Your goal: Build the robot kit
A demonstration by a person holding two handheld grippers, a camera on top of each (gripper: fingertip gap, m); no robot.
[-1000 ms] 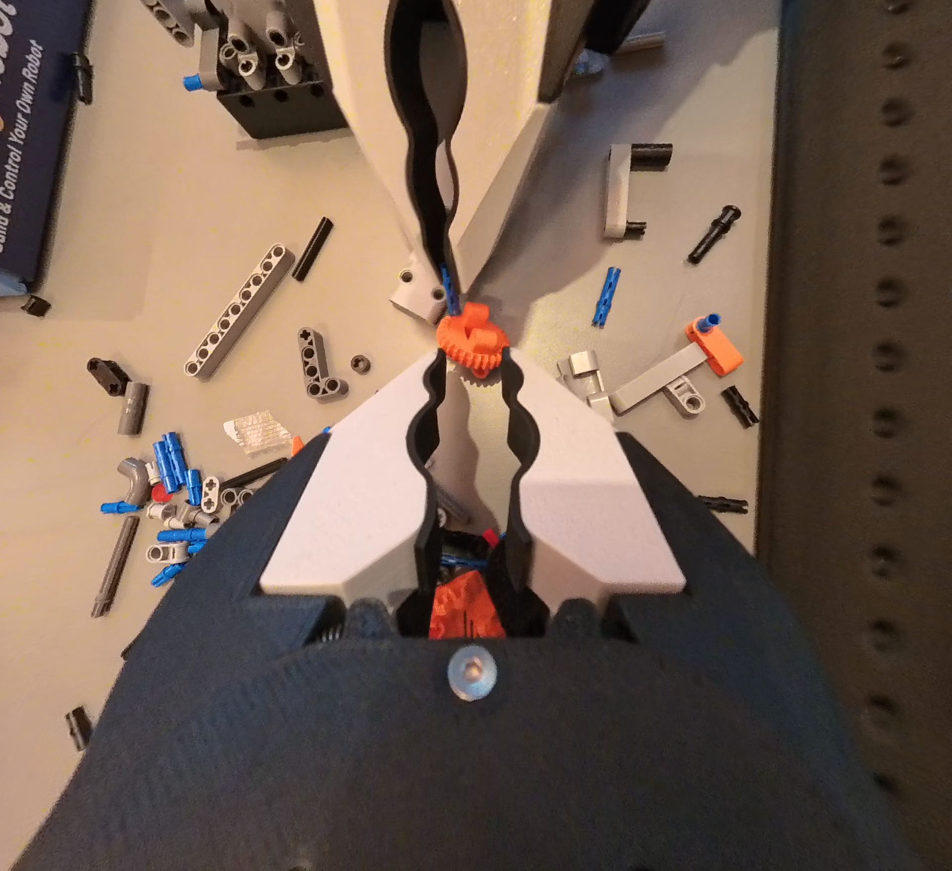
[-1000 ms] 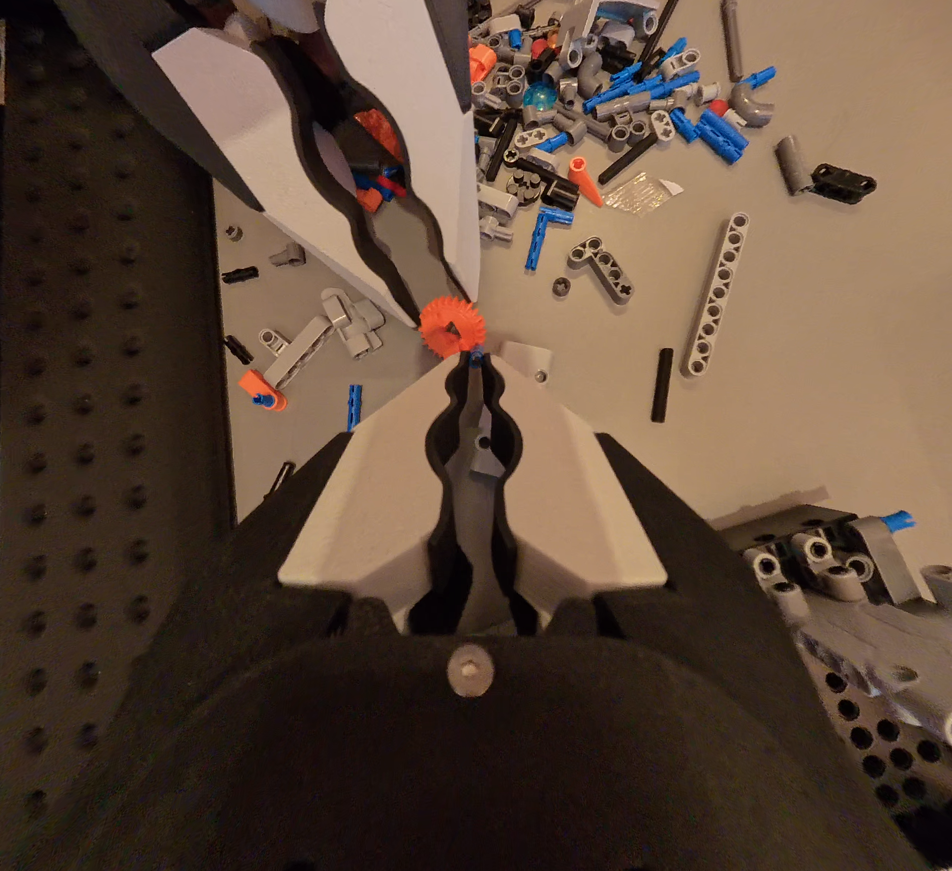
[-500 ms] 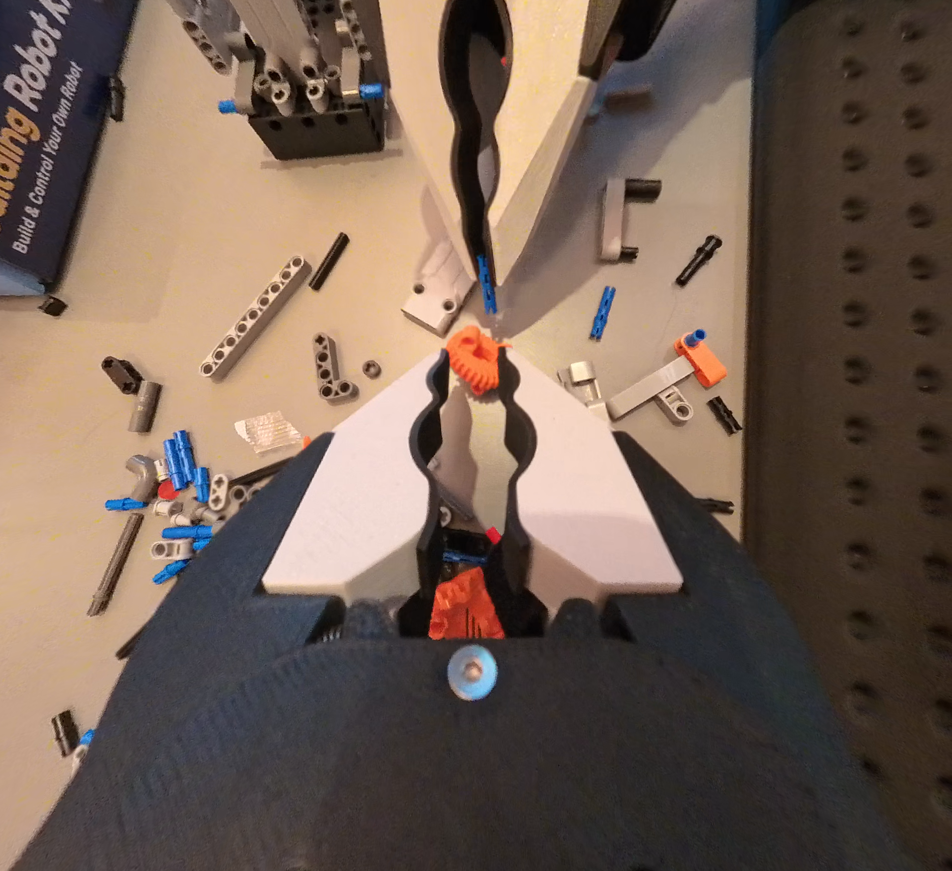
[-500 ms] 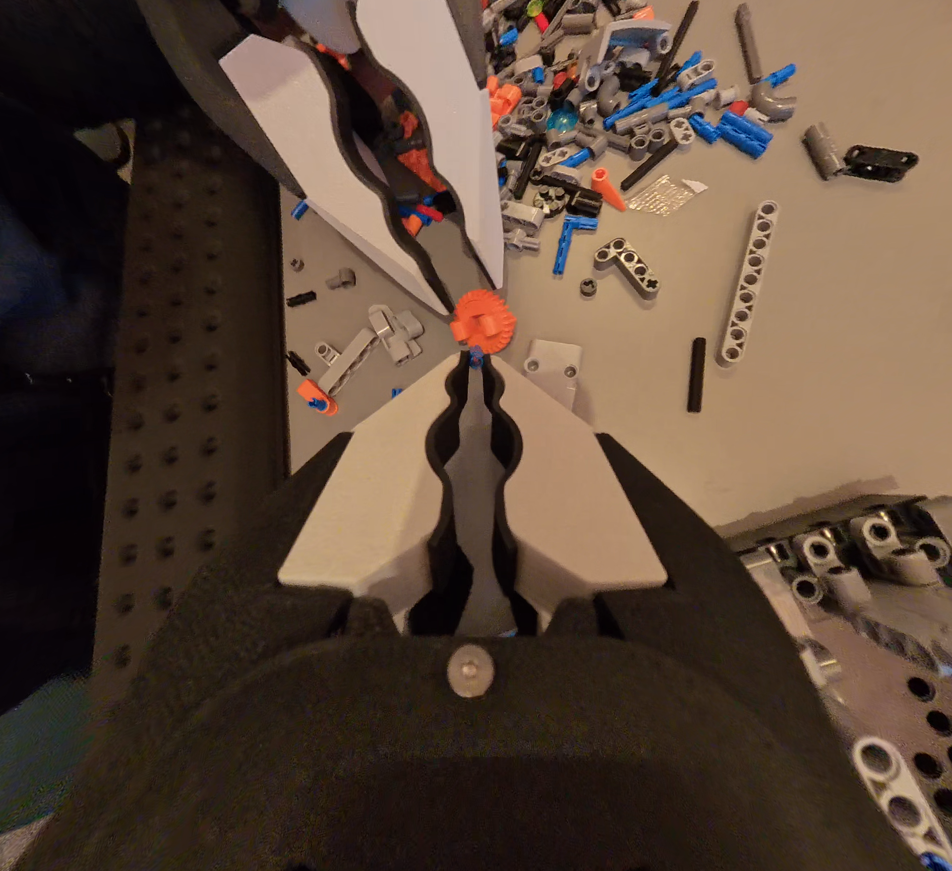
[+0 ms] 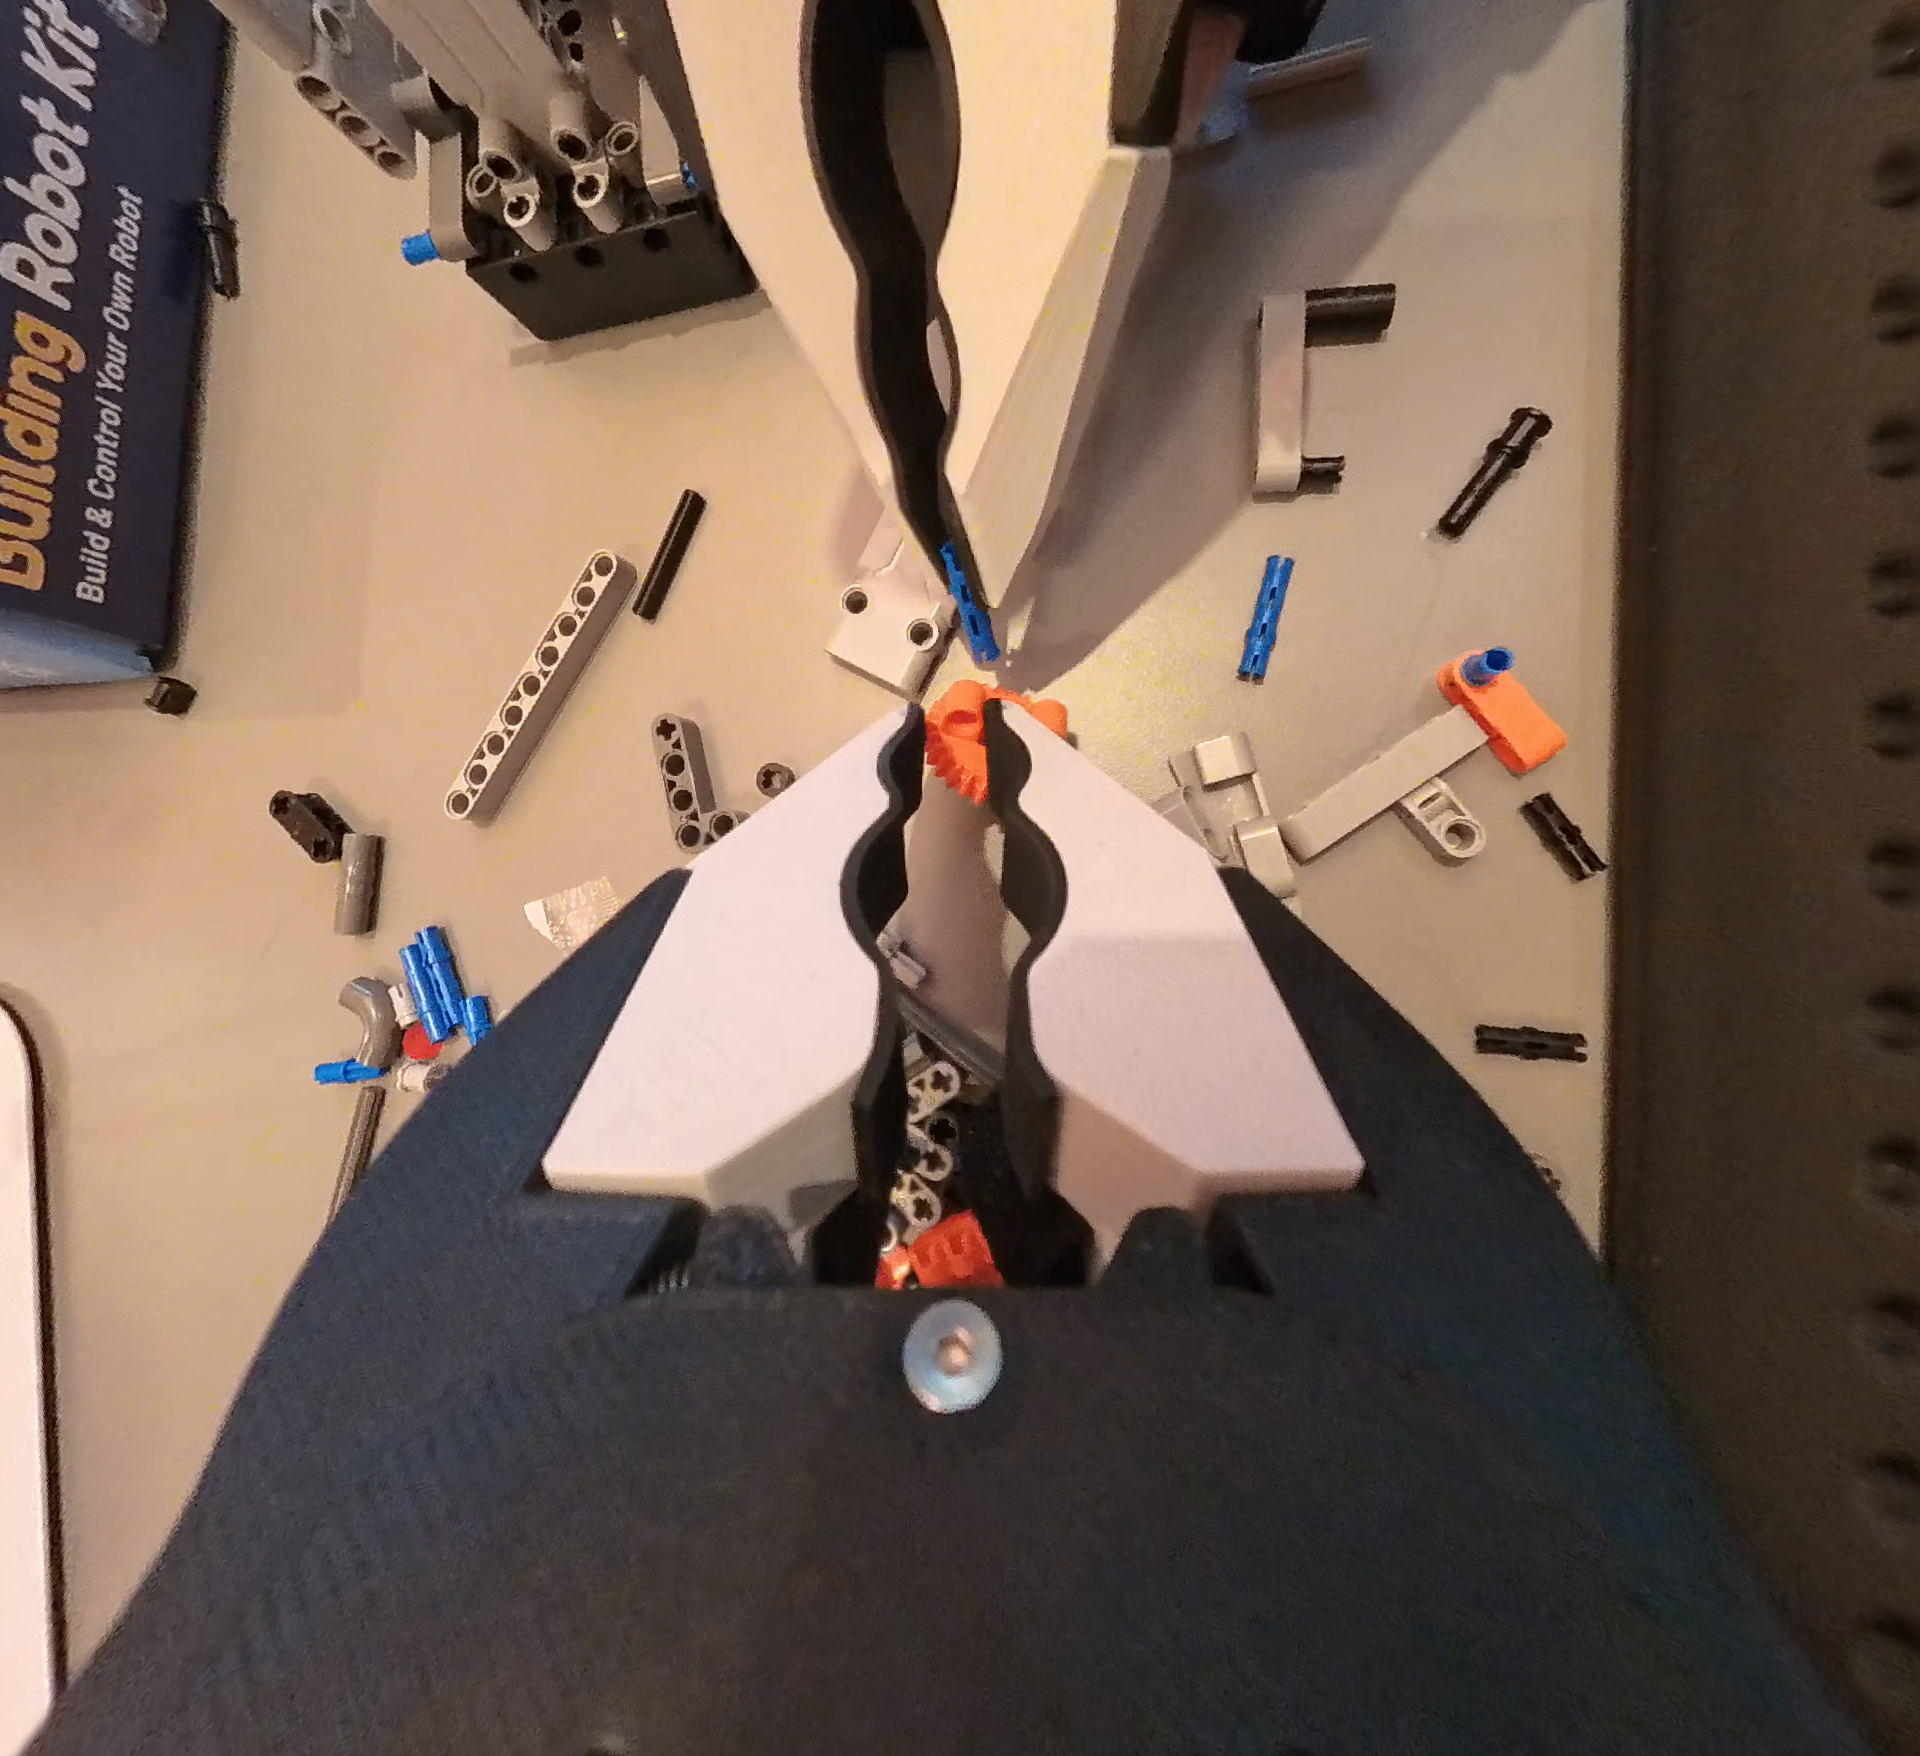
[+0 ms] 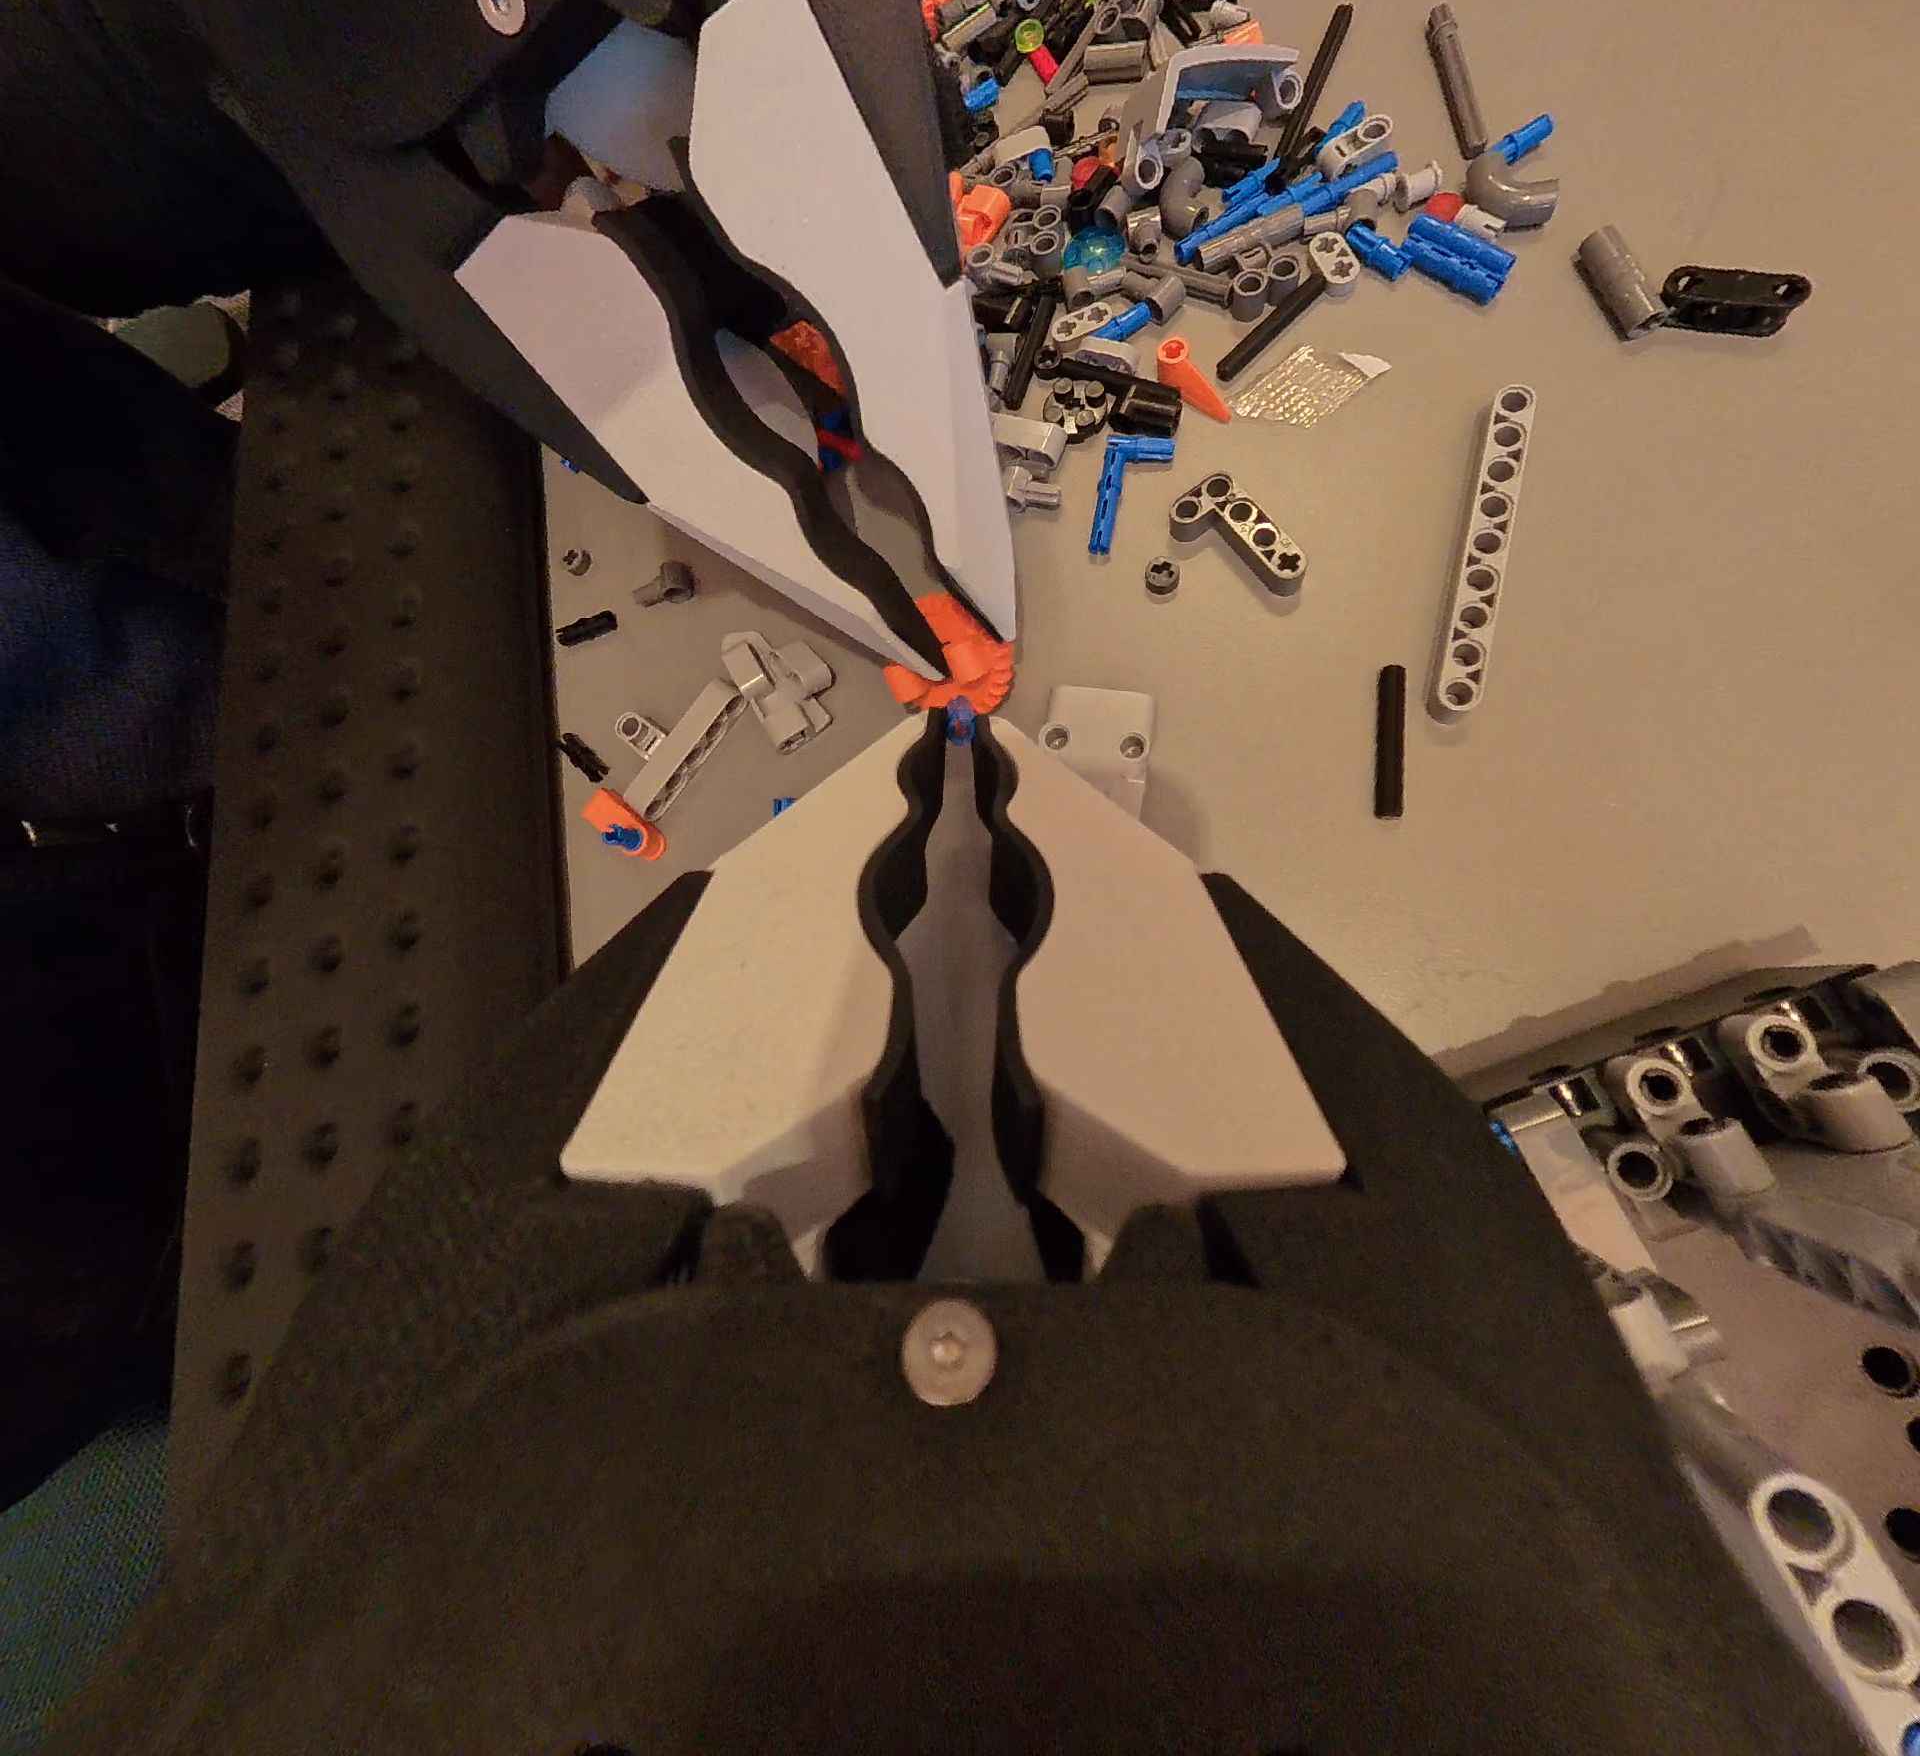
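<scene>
Left wrist view first, and from its left edge we see a dark blue kit box (image 5: 62, 272), then a grey and black built assembly (image 5: 540, 127), then a long grey beam (image 5: 540, 683) lying on the table (image 5: 312, 480). At centre our left gripper (image 5: 956, 719) is pinching an orange gear (image 5: 961, 740) at its fingertips, narrower than a second ago, when the gear sat in a wider gap. Just above it our right gripper (image 5: 982, 636) is pinching a blue pin (image 5: 968, 600) whose end now stands a little clear of the gear; a second ago pin and gear were touching. To the right lies a grey beam with an orange connector (image 5: 1507, 698).

Over to the right wrist view: left of centre the orange gear (image 6: 951, 657) sits in the left gripper (image 6: 961, 646), the blue pin (image 6: 961, 719) just below it in the right gripper (image 6: 961, 730), and a heap of loose parts (image 6: 1195, 179) lies to the right.
</scene>
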